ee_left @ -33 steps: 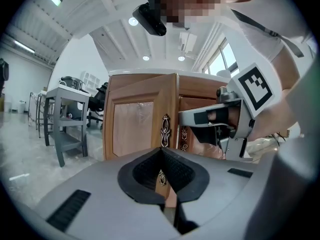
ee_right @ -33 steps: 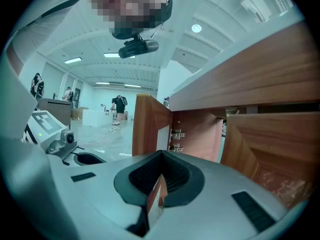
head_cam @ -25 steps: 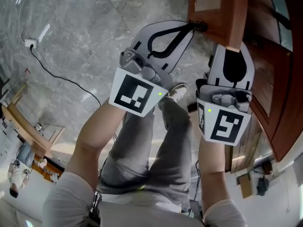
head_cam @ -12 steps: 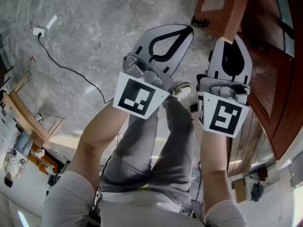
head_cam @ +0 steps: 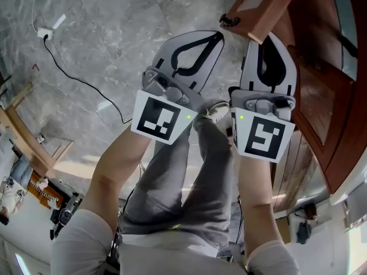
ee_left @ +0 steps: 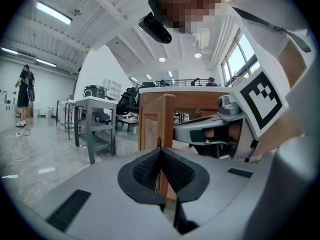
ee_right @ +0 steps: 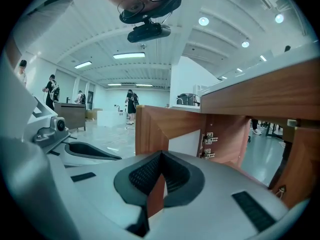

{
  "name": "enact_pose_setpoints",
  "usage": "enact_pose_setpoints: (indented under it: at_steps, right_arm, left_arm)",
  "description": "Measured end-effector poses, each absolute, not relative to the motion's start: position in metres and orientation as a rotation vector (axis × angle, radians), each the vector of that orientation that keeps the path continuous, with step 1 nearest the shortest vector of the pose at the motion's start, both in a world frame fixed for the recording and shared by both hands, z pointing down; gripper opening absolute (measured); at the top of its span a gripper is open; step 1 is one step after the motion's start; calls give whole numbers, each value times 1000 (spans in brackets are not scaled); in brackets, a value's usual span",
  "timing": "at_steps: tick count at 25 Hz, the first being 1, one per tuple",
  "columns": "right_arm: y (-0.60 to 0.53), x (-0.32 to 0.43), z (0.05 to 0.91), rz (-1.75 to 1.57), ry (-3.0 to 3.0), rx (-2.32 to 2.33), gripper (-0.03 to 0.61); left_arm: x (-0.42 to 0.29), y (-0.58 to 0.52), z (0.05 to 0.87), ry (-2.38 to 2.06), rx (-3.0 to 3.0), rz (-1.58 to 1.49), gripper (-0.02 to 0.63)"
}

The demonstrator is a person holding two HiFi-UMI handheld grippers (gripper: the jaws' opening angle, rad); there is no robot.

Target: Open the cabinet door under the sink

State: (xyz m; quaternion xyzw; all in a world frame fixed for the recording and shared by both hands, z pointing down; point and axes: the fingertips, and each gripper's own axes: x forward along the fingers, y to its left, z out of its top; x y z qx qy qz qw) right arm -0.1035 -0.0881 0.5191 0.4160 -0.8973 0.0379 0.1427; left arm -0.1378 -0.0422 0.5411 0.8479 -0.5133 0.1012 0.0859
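The fingers point(ee_left: 145, 170) of the left gripper point(ee_left: 160, 151) are pressing together at their tips and are grasping nothing. Only the wood of the cabinet door point(head_cam: 261, 7) is showing through the small gap behind them. The right gripper point(ee_right: 161, 154) is also keeping its fingers point(ee_right: 142, 174) clenched and empty, with the edge of the door just in front of them.

In the head view the left tip is hovering just beside the black handle point(head_cam: 229, 20) of the door, and the right tip is lying under the door's lower edge. Whether either tip is touching the wood, I cannot tell. The door is standing swung out from the cabinet point(head_cam: 327, 96), over the grey marble floor point(head_cam: 103, 39). The person's legs point(head_cam: 183, 176) are showing below the two grippers.
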Motion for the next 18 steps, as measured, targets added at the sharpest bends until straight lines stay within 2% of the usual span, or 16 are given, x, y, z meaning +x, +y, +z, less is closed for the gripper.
enact_pose_setpoints:
  at_steps: [18]
  right_arm:
    - [-98, -149, 513, 139, -2617, 1162, 31]
  left_arm:
    - [-179, -74, 536, -1622, 2461, 349, 15]
